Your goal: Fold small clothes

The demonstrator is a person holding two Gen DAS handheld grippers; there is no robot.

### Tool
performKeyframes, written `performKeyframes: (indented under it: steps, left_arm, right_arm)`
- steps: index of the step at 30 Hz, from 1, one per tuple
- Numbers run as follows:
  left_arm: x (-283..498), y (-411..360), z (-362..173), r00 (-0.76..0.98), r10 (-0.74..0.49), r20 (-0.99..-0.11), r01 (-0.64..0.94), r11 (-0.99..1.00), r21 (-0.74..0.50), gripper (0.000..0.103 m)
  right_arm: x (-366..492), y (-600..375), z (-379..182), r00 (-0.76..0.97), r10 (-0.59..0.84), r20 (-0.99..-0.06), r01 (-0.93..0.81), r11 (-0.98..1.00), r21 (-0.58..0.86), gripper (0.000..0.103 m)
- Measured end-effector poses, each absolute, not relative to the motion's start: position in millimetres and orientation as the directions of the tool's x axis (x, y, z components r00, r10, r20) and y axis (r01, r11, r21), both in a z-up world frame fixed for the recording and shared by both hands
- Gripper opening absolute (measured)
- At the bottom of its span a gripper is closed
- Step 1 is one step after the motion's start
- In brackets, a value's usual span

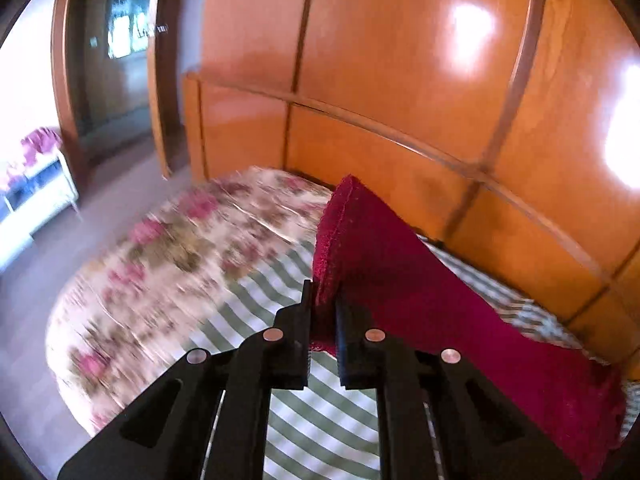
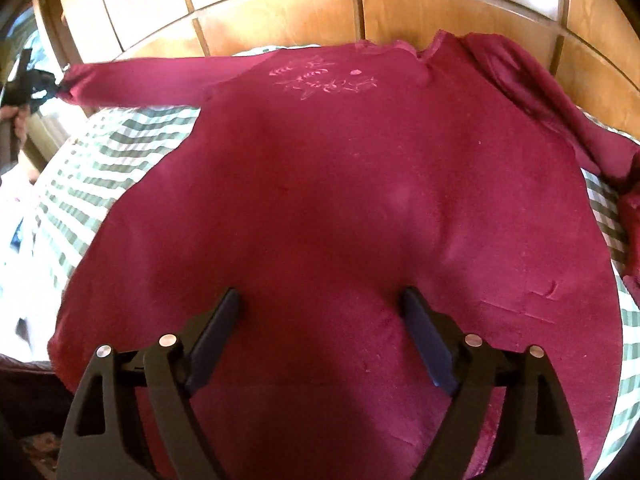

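Observation:
A dark red long-sleeved top (image 2: 340, 184) with a pale print (image 2: 320, 78) near the neck lies spread flat on a green-and-white striped sheet (image 2: 104, 160). In the left wrist view my left gripper (image 1: 323, 304) is shut on the cuff end of its sleeve (image 1: 360, 240), which is lifted above the bed. That sleeve (image 2: 136, 80) stretches out to the left in the right wrist view, up to the left gripper (image 2: 36, 84). My right gripper (image 2: 320, 300) hovers open over the lower body of the top, nothing between its fingers. The other sleeve (image 2: 560, 96) lies bunched at the right.
A glossy wooden headboard (image 1: 400, 140) and wardrobe panels (image 2: 280, 12) rise right behind the bed. A floral bedspread (image 1: 168, 260) covers the bed's left part. A doorway (image 1: 116, 80) and a white shelf unit (image 1: 36, 196) with purple cloth are at far left.

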State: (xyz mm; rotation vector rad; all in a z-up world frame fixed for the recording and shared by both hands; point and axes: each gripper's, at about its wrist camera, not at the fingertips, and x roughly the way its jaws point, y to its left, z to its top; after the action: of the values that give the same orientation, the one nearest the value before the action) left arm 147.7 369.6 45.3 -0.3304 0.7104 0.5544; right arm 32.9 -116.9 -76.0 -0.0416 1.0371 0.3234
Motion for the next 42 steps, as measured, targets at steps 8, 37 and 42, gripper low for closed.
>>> performKeyframes:
  steps: [8,37,42]
  left_arm:
    - [150.9,325.0,-24.7,0.583,0.147,-0.799,-0.490,0.848,-0.201,0.036]
    - [-9.9,91.1,-78.4,0.439,-0.464,-0.769,0.106,0.877,-0.468,0.008]
    - [-4.9,94.3,-73.9,0.451,-0.447,-0.772,0.061,0.879,-0.474,0.037]
  right_arm:
    - [35.1,-116.8,-75.2,0.464,0.240,-0.853,-0.289,0.951,0.110,0.086]
    - [-58.0,-277.5,-49.5,0.428,0.120,-0.896,-0.016,0.992,0.125,0.007]
    - [-54.0,-295.8,-35.1,0.472,0.141,-0.870,0.000,0.987,0.161,0.031]
